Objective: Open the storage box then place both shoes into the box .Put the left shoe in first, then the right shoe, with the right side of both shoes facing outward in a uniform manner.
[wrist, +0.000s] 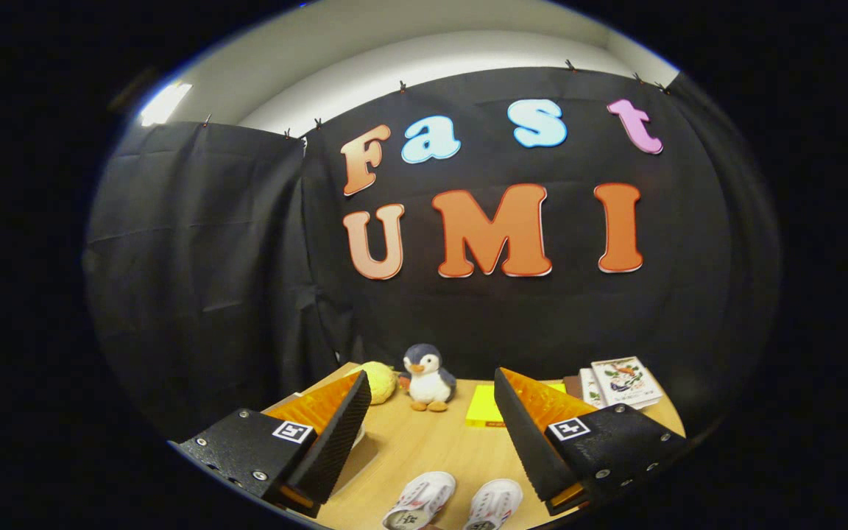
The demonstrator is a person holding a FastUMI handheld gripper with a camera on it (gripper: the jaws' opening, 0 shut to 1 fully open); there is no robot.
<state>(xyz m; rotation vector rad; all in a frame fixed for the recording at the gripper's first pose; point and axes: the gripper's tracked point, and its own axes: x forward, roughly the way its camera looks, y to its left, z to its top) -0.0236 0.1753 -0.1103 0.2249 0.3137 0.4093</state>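
Gripper [433, 434] at the bottom of the frame, fingers spread wide apart, clamped on nothing, raised above the light wooden counter [431, 445]. Between the fingers, at bottom centre, two white fabric shoes side by side: one white shoe [419, 500] on the left, the other white shoe [495, 505] just beside it on the right. Beyond the fingers, mid-frame, a small grey-and-white plush penguin [428, 377] upright, a yellowish soft toy [377, 380] touching its left side. Flat yellow pad [484, 407] right of the penguin. Printed booklets [621, 383] stacked at lower right.

Gripper camera — raised above table [424, 442], facing wall.
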